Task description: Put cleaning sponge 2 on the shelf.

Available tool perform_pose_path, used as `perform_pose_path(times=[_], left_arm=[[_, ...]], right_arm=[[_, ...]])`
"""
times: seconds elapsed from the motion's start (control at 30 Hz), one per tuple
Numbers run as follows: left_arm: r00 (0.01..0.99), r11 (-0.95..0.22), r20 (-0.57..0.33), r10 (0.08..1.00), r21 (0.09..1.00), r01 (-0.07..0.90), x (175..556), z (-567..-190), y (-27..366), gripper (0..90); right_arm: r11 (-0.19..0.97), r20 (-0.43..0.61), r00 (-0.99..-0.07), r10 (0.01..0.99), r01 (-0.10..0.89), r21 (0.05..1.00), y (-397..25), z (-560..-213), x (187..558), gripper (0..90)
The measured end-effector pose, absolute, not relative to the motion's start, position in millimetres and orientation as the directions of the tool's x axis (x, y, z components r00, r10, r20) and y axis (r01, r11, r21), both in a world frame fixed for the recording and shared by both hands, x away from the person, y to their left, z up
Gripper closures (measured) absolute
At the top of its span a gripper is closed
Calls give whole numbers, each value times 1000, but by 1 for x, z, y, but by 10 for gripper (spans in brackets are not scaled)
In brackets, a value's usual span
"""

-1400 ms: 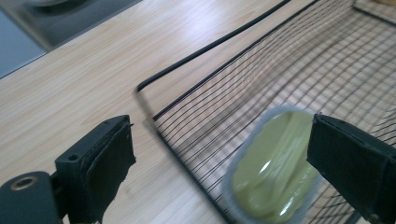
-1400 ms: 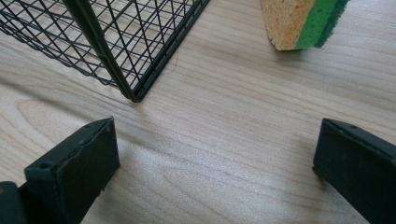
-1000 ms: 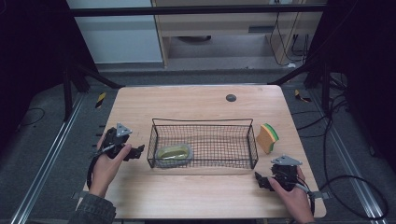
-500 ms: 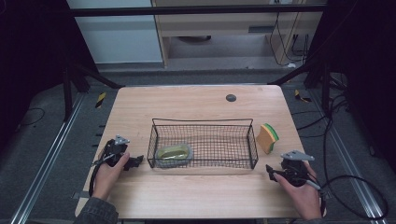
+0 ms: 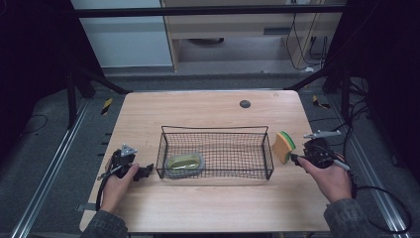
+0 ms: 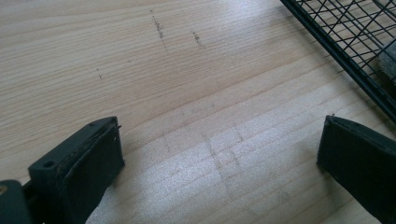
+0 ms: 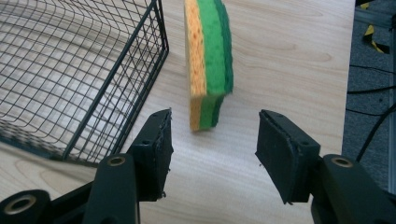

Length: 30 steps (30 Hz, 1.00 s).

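The right gripper (image 7: 212,154), jaws apart, lined up on the sponge (image 7: 208,63) standing beside the basket (image 5: 216,151); the left gripper (image 6: 219,172) waited, jaws apart.

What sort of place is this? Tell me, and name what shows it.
Probably a lab or workshop set up for recording. A wooden table stands on a grey floor between metal rails, with loose cables beside it and dark frame struts around it.
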<state>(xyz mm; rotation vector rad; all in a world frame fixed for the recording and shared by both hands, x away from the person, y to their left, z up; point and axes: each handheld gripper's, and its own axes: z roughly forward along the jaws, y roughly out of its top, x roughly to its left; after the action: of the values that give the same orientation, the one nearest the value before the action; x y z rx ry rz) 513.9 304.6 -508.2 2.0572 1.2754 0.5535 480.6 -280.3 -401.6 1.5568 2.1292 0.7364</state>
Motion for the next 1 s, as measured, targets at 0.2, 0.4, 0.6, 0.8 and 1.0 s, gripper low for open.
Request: perform_pose_path(times=[0.2,0.4,0.6,0.8,1.0], left_arm=[[438,-318,16,899,712,626,514,-508,304,0],[441,-323,19,897,710,626,515,-508,305,0],[439,-320,18,898,711,626,515,-508,304,0],[437,-316,16,899,714,625,515,-508,303,0],[438,-318,16,899,713,625,516,-508,303,0]], right_arm=[[282,-17,-331,944,776,564,-264,-394,510,389],[291,-19,-328,945,809,511,-261,-394,528,401],[274,14,-320,947,833,480,-262,-398,551,451],[295,-7,-325,946,848,441,-257,-406,561,561],[301,-7,-334,943,841,450,-256,-401,558,644]])
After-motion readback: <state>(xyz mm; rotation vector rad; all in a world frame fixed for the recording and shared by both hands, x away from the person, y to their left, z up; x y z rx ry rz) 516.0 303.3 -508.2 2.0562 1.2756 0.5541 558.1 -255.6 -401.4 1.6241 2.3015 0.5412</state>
